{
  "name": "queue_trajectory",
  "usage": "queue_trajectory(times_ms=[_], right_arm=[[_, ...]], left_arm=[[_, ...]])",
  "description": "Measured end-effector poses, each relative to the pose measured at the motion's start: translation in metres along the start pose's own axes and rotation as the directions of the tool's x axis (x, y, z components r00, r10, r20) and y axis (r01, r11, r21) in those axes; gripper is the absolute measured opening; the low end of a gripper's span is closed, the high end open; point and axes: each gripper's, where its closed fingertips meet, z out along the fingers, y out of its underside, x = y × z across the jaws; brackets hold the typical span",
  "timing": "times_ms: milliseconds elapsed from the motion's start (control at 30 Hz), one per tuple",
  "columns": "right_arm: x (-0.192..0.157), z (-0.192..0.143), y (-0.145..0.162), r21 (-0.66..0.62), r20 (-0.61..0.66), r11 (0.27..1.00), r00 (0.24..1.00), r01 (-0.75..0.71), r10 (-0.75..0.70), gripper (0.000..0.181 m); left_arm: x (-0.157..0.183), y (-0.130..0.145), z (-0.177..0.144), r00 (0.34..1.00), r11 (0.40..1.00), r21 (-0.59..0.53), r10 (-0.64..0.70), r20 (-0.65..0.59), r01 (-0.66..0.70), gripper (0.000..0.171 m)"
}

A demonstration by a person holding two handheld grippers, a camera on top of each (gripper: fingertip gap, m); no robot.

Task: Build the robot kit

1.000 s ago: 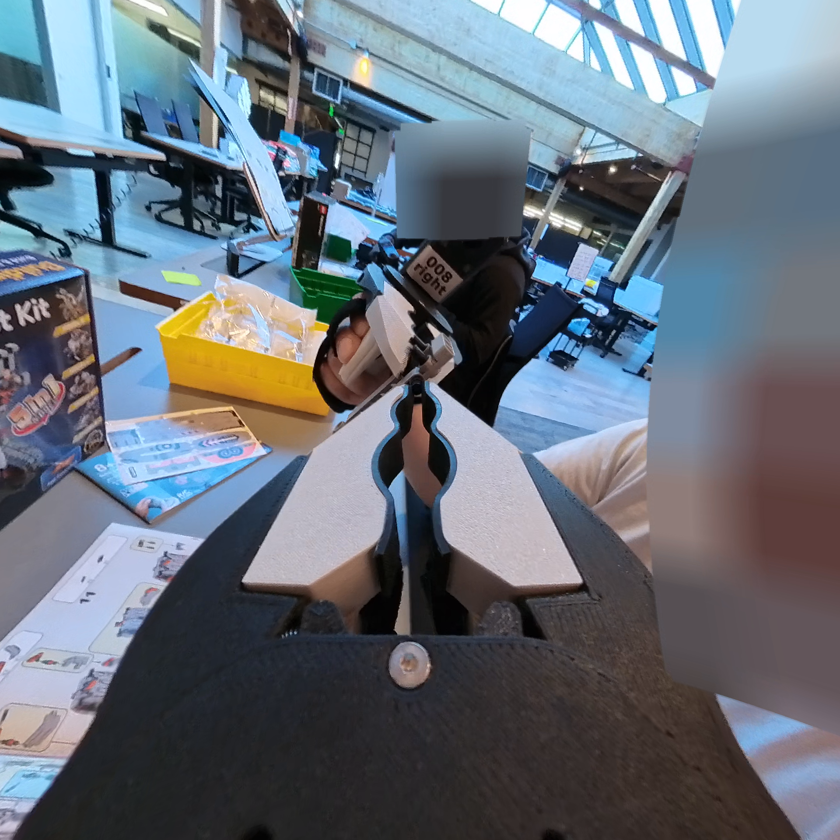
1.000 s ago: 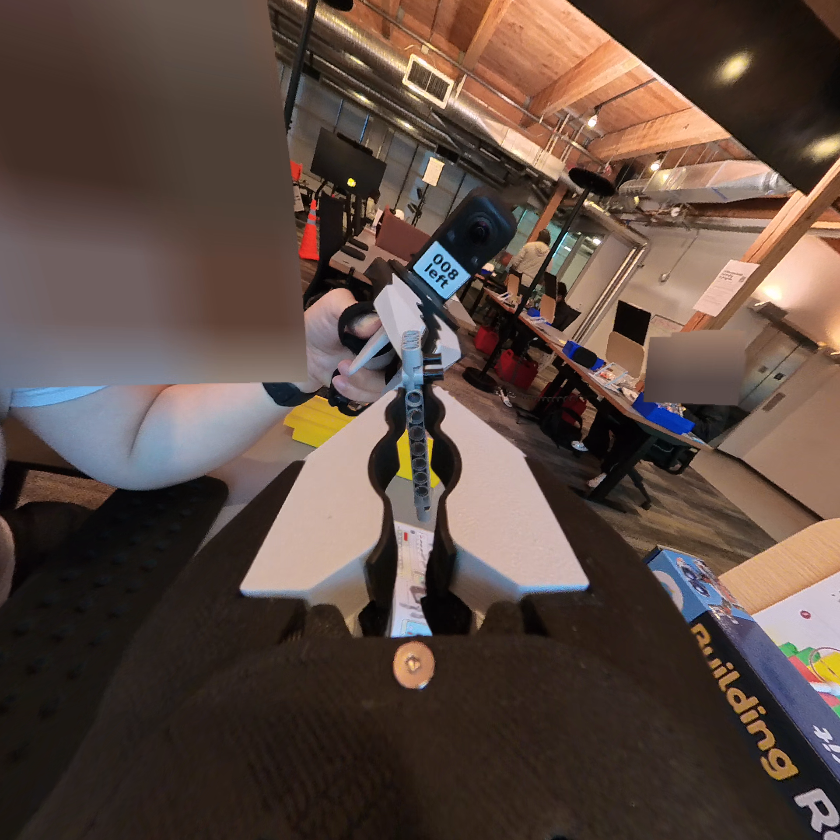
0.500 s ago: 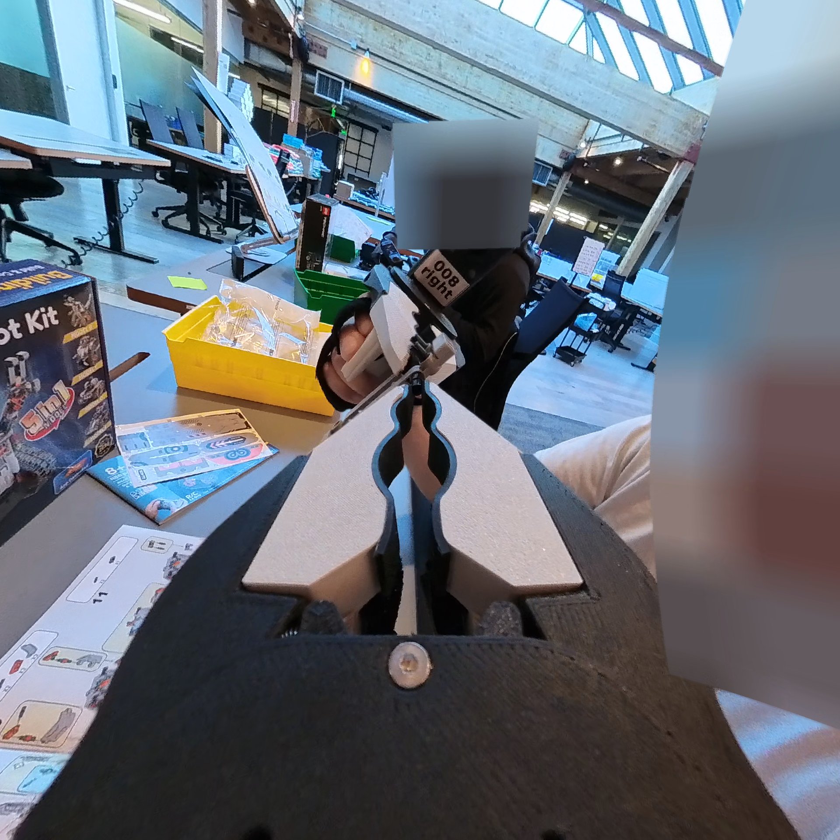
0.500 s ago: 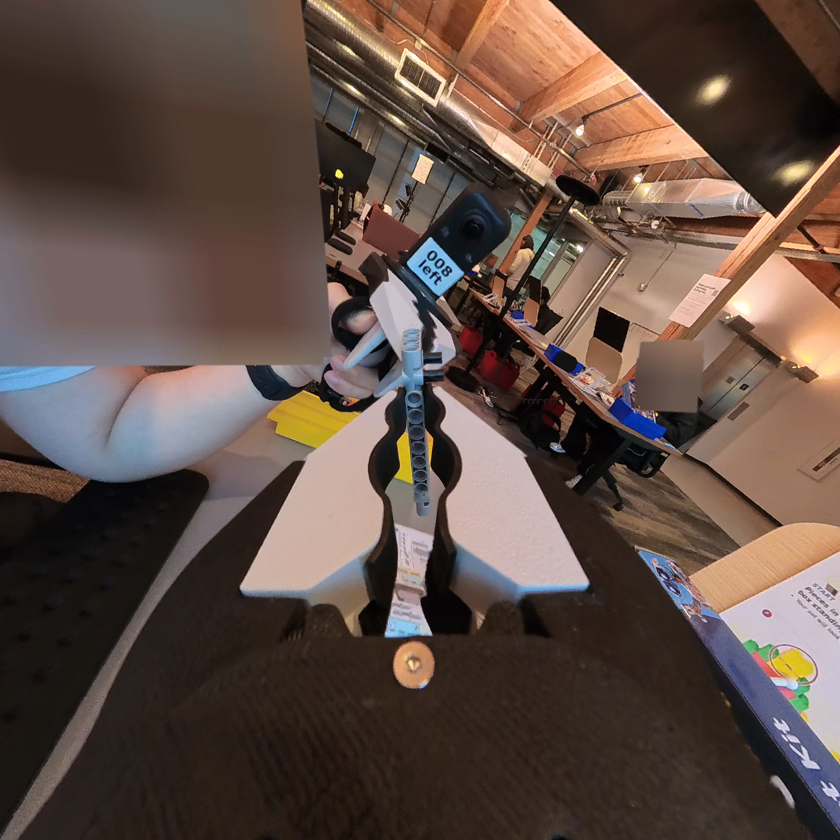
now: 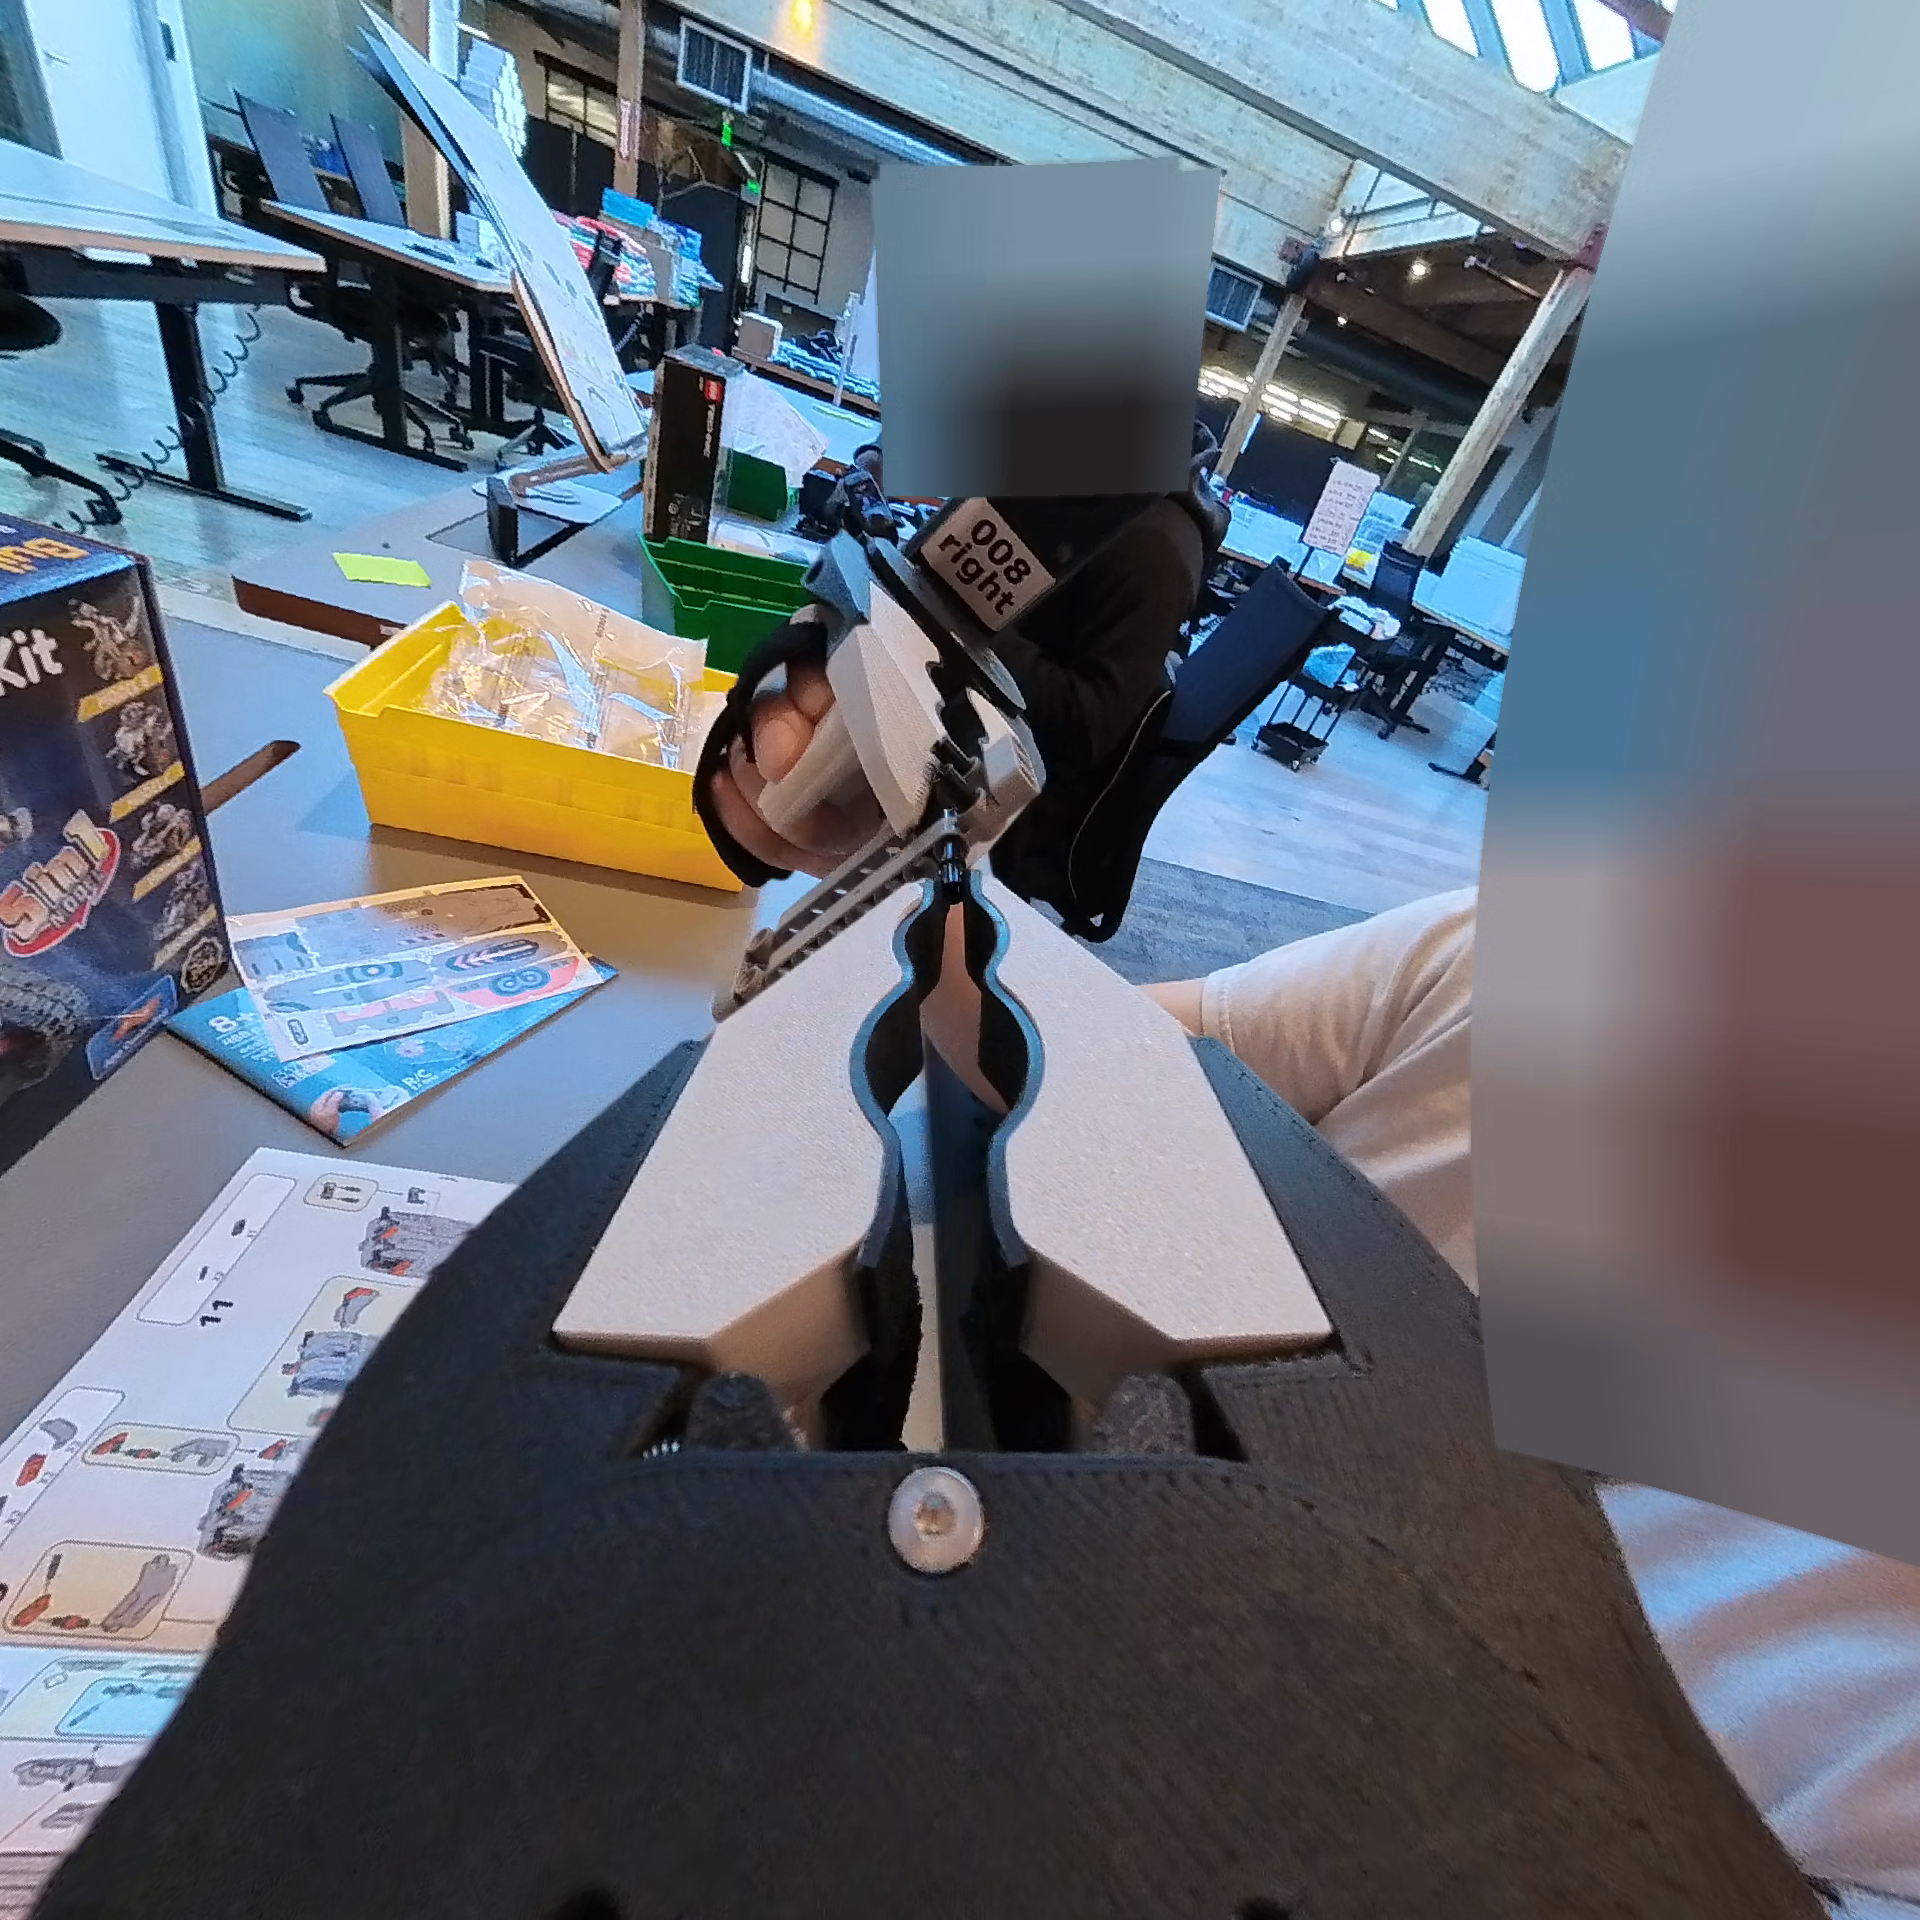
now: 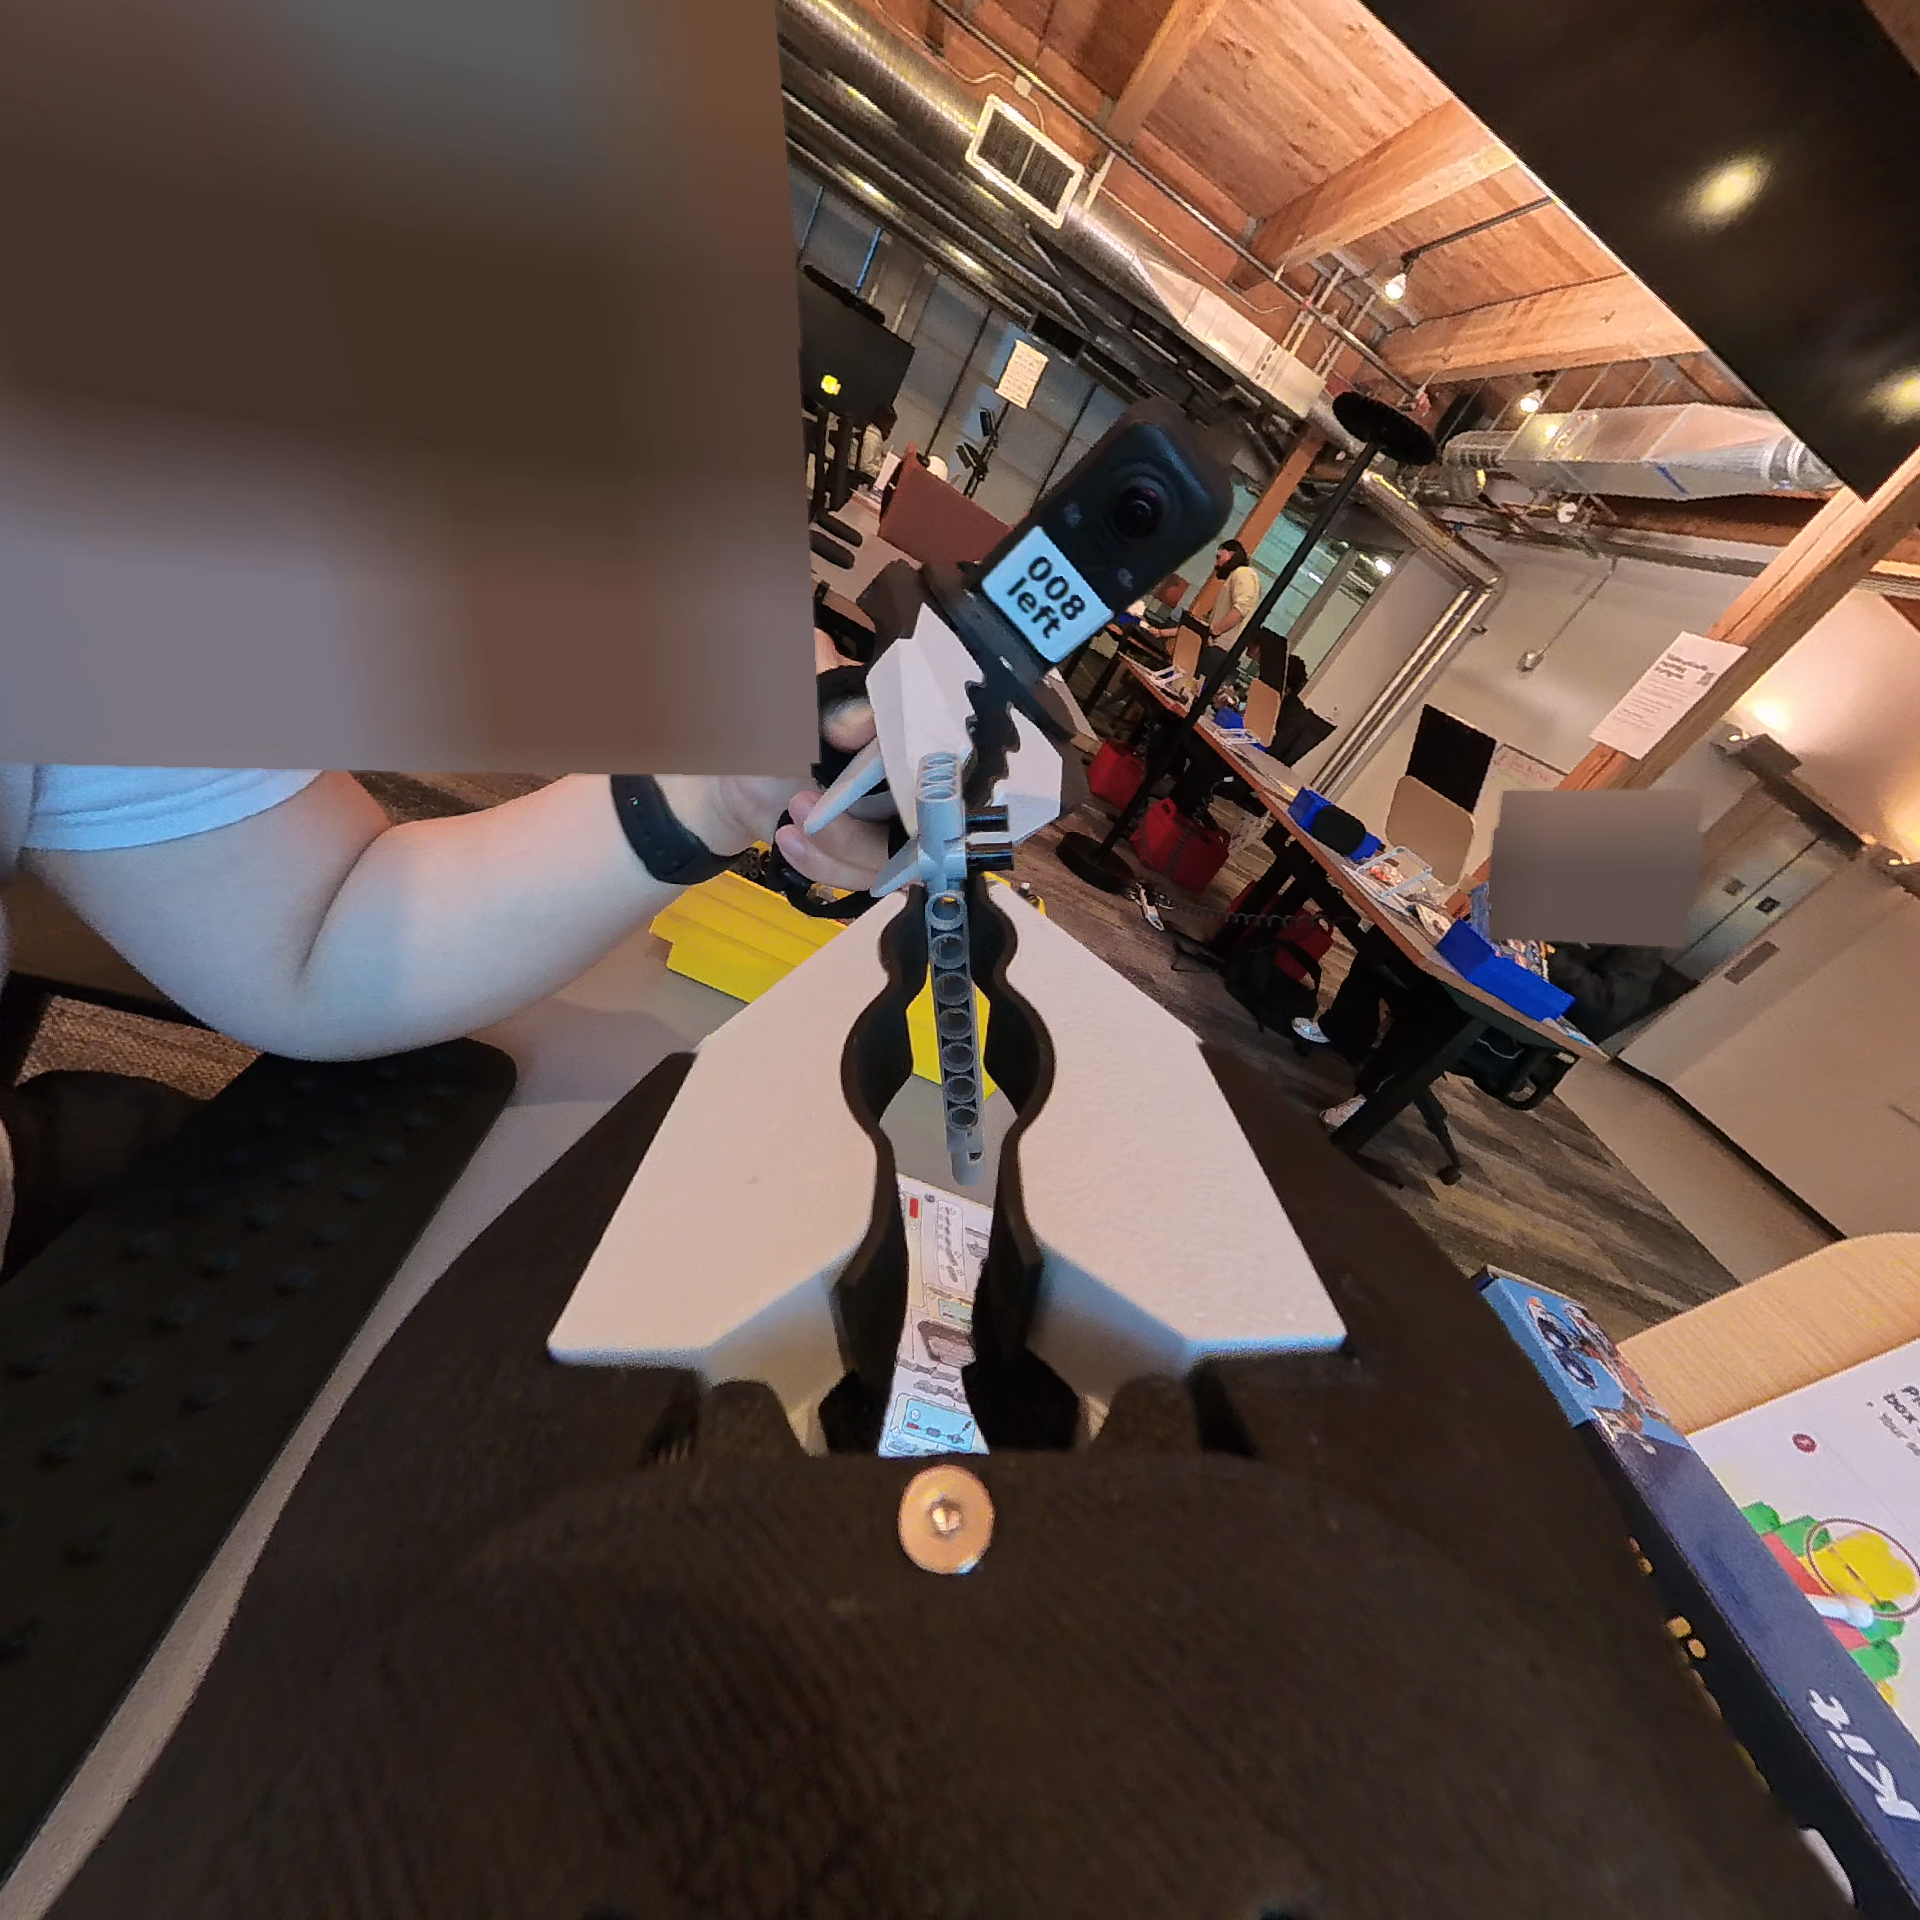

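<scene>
My left gripper (image 5: 948, 902) is shut on a small black pin (image 5: 948, 868) at its tips. My right gripper (image 6: 948, 902) is shut on a long grey beam with holes (image 6: 956, 1023), which runs back between its fingers. The two grippers face each other tip to tip above the table. In the left wrist view the right gripper (image 5: 954, 821) holds the grey beam (image 5: 831, 920) slanting down to the left. In the right wrist view the left gripper (image 6: 977, 821) holds the black pin (image 6: 989, 831) against the beam's light grey top end.
A yellow bin (image 5: 520, 790) with clear bags and a green bin (image 5: 727, 608) stand behind. A dark blue kit box (image 5: 94, 810), booklets (image 5: 405, 982) and an instruction sheet (image 5: 208, 1403) lie at the left. A black mat (image 6: 208, 1247) lies near my arm. My left and right fingertips are right by each other.
The grey beam now shows in the left wrist view, slanting down to the left. Both grippers stay shut and tip to tip; both views have shifted slightly.
</scene>
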Motion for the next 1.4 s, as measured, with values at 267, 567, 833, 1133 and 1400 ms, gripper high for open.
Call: queue_trajectory(times_ms=[267,567,833,1133,1400], right_arm=[[-0.005,-0.001,0.002,-0.008,0.019,0.999,0.999,0.048,-0.048,0.007],[-0.013,-0.002,0.003,0.006,0.066,0.997,0.995,0.073,-0.074,0.007],[-0.014,-0.001,0.005,-0.006,0.060,0.995,0.993,0.099,-0.098,0.007],[-0.014,-0.001,0.005,-0.001,0.072,0.998,0.995,0.070,-0.070,0.007],[-0.015,0.000,0.008,-0.020,0.080,0.998,0.995,0.055,-0.053,0.006]], left_arm=[[0.002,0.007,0.002,1.000,0.999,-0.040,-0.008,-0.007,0.008,0.001],[0.006,0.012,0.003,0.997,0.996,-0.069,-0.054,-0.049,0.050,0.001],[0.006,0.014,0.002,0.996,0.995,-0.076,-0.069,-0.060,0.065,0.001],[0.006,0.014,0.003,1.000,0.996,-0.089,-0.003,-0.029,0.001,0.001],[0.004,0.017,0.002,1.000,0.994,-0.105,-0.005,-0.016,0.003,0.001]])
